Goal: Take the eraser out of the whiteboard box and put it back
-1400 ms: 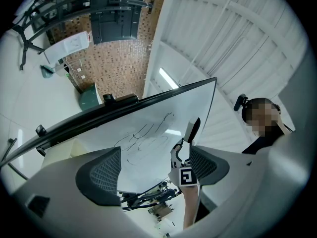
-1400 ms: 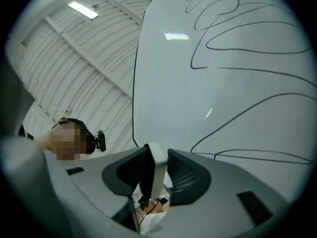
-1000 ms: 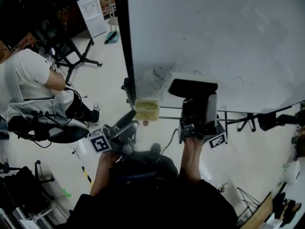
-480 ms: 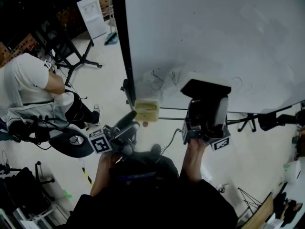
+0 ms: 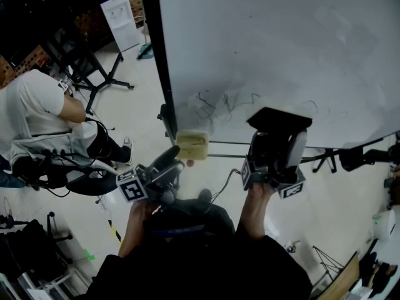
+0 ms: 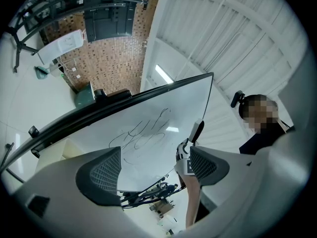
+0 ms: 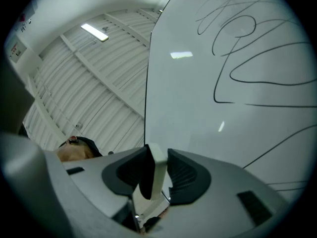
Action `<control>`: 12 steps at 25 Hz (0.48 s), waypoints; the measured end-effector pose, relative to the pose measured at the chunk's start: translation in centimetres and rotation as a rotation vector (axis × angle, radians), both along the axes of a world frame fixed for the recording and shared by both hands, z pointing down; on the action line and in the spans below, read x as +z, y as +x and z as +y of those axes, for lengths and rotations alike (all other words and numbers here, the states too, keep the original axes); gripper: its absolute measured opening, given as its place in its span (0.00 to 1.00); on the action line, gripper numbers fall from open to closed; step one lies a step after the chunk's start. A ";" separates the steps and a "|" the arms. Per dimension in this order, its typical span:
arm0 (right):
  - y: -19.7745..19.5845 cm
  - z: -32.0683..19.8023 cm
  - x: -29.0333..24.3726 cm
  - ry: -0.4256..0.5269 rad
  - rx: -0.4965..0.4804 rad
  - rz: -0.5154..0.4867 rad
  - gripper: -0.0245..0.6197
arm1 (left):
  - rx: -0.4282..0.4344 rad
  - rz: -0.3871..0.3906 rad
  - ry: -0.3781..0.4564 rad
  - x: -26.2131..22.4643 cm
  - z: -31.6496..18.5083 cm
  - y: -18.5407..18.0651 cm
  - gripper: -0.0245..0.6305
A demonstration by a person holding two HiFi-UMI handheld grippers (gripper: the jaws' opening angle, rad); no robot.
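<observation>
The eraser (image 5: 279, 120), black on top, is pressed flat against the lower part of the whiteboard (image 5: 281, 42), with my right gripper (image 5: 275, 141) shut on it. In the right gripper view the eraser (image 7: 157, 165) stands edge-on between the two pads, and black scribbles (image 7: 237, 48) cross the board above it. More scribbles (image 5: 225, 100) lie just left of the eraser. The beige whiteboard box (image 5: 192, 145) hangs at the board's lower left corner. My left gripper (image 5: 170, 157) sits just below the box, open, with nothing between its jaws (image 6: 153, 167).
A person in a white shirt (image 5: 34, 114) sits at the left among tripod stands (image 5: 100, 74). A white cabinet (image 5: 120, 14) stands at the back. The whiteboard's dark frame edge (image 5: 161, 74) runs down beside the box. A black stand (image 5: 350, 158) sits at right.
My right gripper has slid the eraser to the right along the board's lower part, so more of the scribbles show to its left. The left gripper has stayed in place.
</observation>
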State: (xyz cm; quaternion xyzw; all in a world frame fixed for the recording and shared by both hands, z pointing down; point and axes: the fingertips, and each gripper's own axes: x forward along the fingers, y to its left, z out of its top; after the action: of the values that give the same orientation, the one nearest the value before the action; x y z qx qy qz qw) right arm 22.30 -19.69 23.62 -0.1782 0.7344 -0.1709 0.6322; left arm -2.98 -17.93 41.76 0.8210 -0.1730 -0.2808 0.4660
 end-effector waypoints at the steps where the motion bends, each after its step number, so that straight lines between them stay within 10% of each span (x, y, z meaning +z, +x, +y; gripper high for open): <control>1: -0.1 0.0 -0.5 -0.002 -0.001 0.002 0.28 | 0.000 0.001 0.000 0.0 0.0 0.1 0.69; 12: 0.1 0.1 0.1 0.023 -0.011 0.004 0.28 | -0.002 -0.011 -0.008 0.4 -0.2 0.3 0.69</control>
State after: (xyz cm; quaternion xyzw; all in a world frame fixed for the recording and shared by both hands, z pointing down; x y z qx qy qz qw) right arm 22.41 -19.57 23.74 -0.1670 0.7388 -0.1655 0.6316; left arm -2.72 -18.15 42.12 0.8206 -0.1776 -0.2761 0.4679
